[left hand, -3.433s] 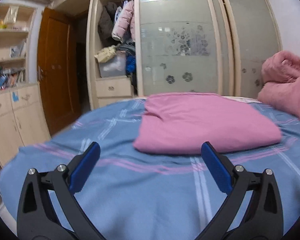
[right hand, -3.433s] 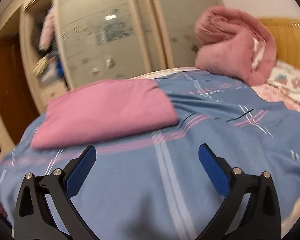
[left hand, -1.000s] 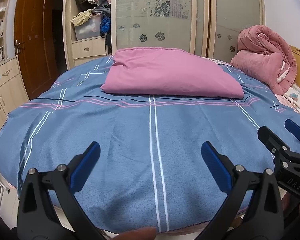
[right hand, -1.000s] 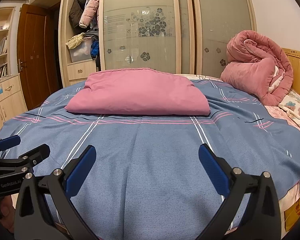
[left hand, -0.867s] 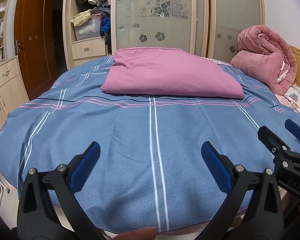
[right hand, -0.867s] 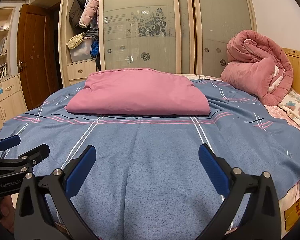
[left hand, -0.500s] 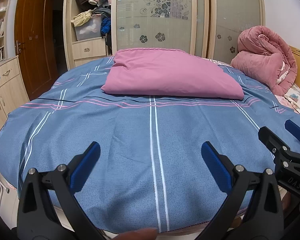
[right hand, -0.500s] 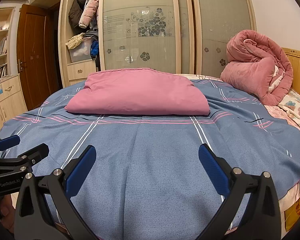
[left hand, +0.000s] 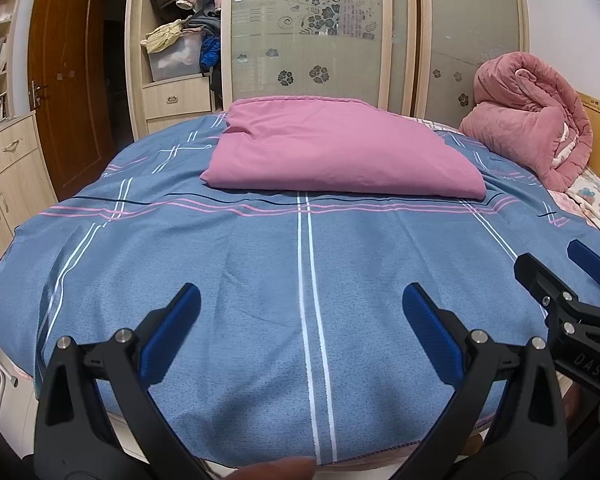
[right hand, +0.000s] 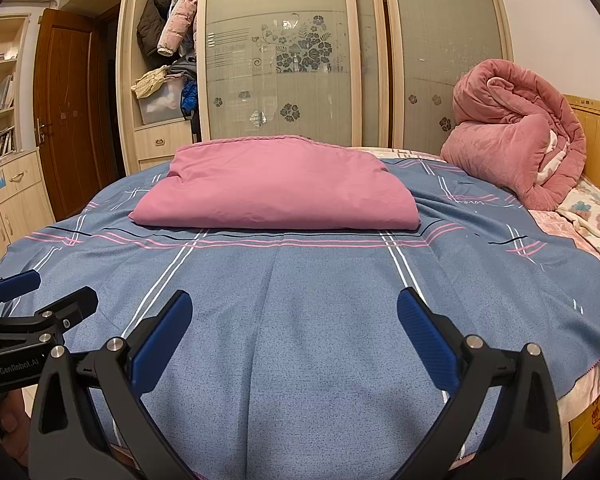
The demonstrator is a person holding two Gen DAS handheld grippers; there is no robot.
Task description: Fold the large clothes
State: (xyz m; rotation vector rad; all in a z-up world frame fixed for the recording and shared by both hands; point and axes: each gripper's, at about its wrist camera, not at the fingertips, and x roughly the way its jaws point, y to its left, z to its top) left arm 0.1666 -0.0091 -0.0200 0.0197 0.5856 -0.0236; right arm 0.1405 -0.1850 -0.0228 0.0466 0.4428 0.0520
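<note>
A pink cloth [left hand: 336, 152] [right hand: 276, 188] lies folded into a thick rectangle at the far middle of the bed, on a blue plaid sheet [left hand: 260, 272] [right hand: 324, 296]. My left gripper [left hand: 300, 312] hangs open over the bed's near edge, well short of the pink cloth, with nothing between its fingers. My right gripper [right hand: 294, 318] is open too and holds nothing, level with the left one. Each gripper shows at the side of the other's view: the right gripper [left hand: 572, 276] and the left gripper [right hand: 40, 292].
A bundled pink quilt [left hand: 532, 120] [right hand: 516, 132] sits at the far right by the wooden headboard [right hand: 596, 136]. A wardrobe with frosted sliding doors [right hand: 284, 56] stands behind the bed. Cabinets [left hand: 4, 172] and a brown door [left hand: 68, 76] are at the left.
Since 3.4 s ago both grippers pulled back from near the pink cloth to the bed's front edge. Over the last second nothing has visibly moved.
</note>
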